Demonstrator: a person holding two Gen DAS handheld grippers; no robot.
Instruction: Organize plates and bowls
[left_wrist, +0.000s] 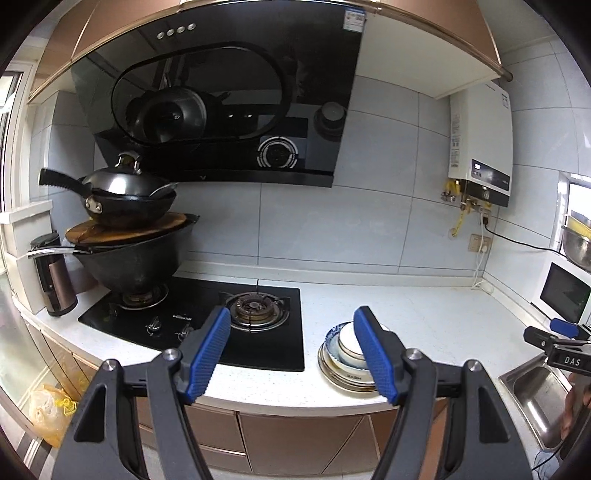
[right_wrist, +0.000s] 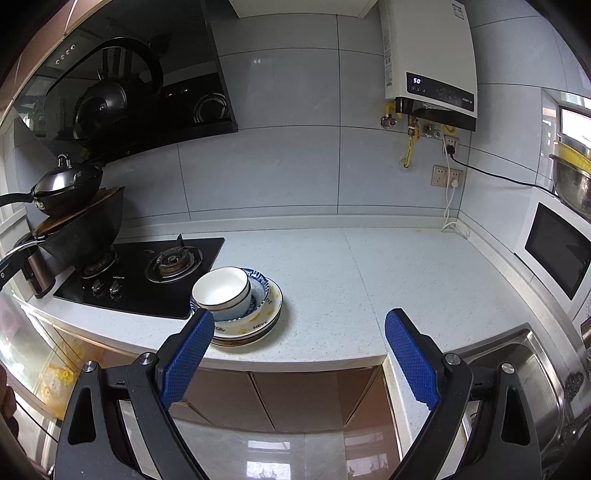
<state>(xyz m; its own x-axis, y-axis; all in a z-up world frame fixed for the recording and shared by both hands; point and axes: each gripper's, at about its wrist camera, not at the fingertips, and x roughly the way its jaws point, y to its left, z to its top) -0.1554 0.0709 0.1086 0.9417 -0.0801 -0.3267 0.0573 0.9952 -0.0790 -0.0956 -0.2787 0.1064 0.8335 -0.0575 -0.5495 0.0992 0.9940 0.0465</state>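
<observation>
In the left view, the left gripper is wide open and holds nothing. The stack of plates and bowls sits on the counter, just behind its right finger. The stove is behind its left finger. The right gripper peeks in far to the right.

In the right view, the right gripper is wide open and empty too. The stack sits just past its left finger. A white bowl leans on top. The sink is off to the right.
</observation>
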